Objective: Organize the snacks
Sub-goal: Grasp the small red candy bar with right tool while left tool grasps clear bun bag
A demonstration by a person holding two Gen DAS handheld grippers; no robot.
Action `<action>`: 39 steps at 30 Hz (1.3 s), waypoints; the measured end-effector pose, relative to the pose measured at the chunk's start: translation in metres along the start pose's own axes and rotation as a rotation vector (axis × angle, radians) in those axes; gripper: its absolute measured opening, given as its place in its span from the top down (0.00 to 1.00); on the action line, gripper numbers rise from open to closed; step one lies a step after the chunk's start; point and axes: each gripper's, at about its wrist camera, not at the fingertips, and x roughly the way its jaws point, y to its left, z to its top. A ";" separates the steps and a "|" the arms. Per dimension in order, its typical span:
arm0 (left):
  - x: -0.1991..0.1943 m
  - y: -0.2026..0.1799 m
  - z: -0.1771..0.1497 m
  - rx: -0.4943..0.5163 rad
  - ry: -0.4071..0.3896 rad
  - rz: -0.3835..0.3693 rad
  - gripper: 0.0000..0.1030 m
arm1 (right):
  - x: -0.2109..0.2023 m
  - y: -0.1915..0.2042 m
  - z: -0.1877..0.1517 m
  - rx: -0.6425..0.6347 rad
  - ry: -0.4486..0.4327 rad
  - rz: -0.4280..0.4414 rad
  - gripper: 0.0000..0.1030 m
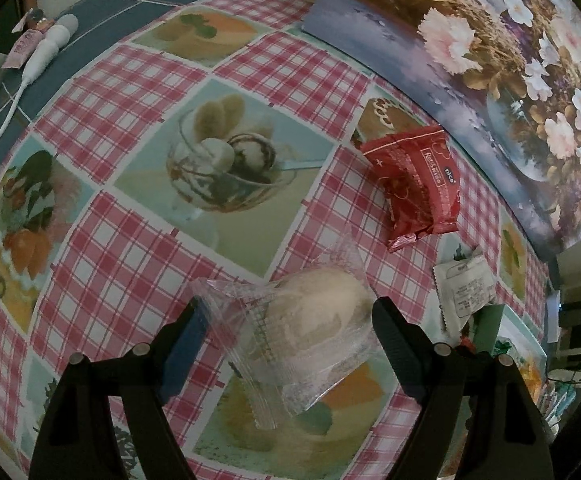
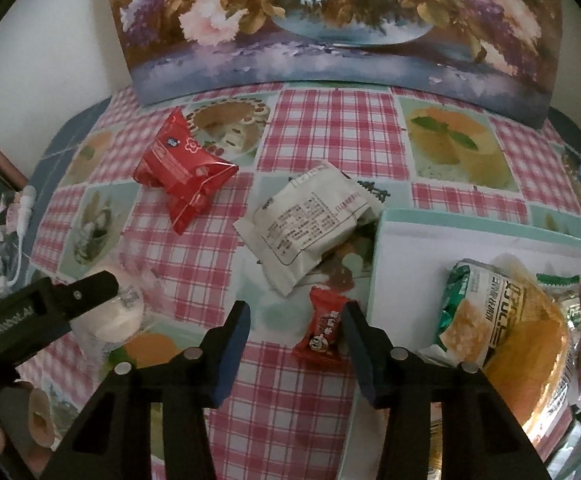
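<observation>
My left gripper (image 1: pixel 290 316) is open, its fingers on either side of a clear-wrapped pale round bun (image 1: pixel 314 312) lying on the checked tablecloth; it also shows in the right wrist view (image 2: pixel 114 316). A red snack packet (image 1: pixel 414 180) lies beyond it, also seen in the right wrist view (image 2: pixel 182 172). A white packet (image 2: pixel 310 228) lies mid-table. My right gripper (image 2: pixel 298 320) is open above the cloth, a small red candy (image 2: pixel 322 328) just inside its right finger. A mint-rimmed box (image 2: pixel 490 232) at right holds a green-and-orange snack bag (image 2: pixel 502 320).
A flower painting (image 2: pixel 330 28) leans against the wall at the back of the table. A white corded device (image 1: pixel 46 52) and a pink tube lie at the far left on a blue surface. The left gripper's arm (image 2: pixel 30 316) reaches in at the right view's left.
</observation>
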 end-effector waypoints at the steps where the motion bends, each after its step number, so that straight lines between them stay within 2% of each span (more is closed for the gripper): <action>1: -0.001 0.001 -0.001 -0.001 0.001 -0.002 0.18 | 0.001 0.000 0.000 -0.004 0.001 0.000 0.53; 7: 0.000 0.000 -0.001 -0.005 0.007 -0.006 0.18 | 0.005 0.006 -0.002 -0.017 0.023 0.046 0.63; 15: 0.004 -0.003 -0.002 0.007 0.017 -0.003 0.18 | 0.011 0.014 -0.005 -0.062 0.036 0.001 0.66; 18: 0.006 -0.005 -0.002 0.018 0.019 -0.001 0.22 | 0.018 0.013 -0.007 -0.057 0.053 0.001 0.75; 21: 0.005 -0.007 -0.002 0.028 0.018 -0.002 0.23 | 0.017 0.009 -0.010 -0.052 0.053 -0.006 0.80; 24: 0.005 -0.008 -0.002 0.031 0.019 -0.014 0.30 | 0.014 0.007 -0.009 -0.038 0.044 0.001 0.81; 39: -0.005 -0.007 0.004 0.021 0.006 -0.087 0.45 | -0.012 0.003 -0.005 -0.009 -0.007 0.034 0.82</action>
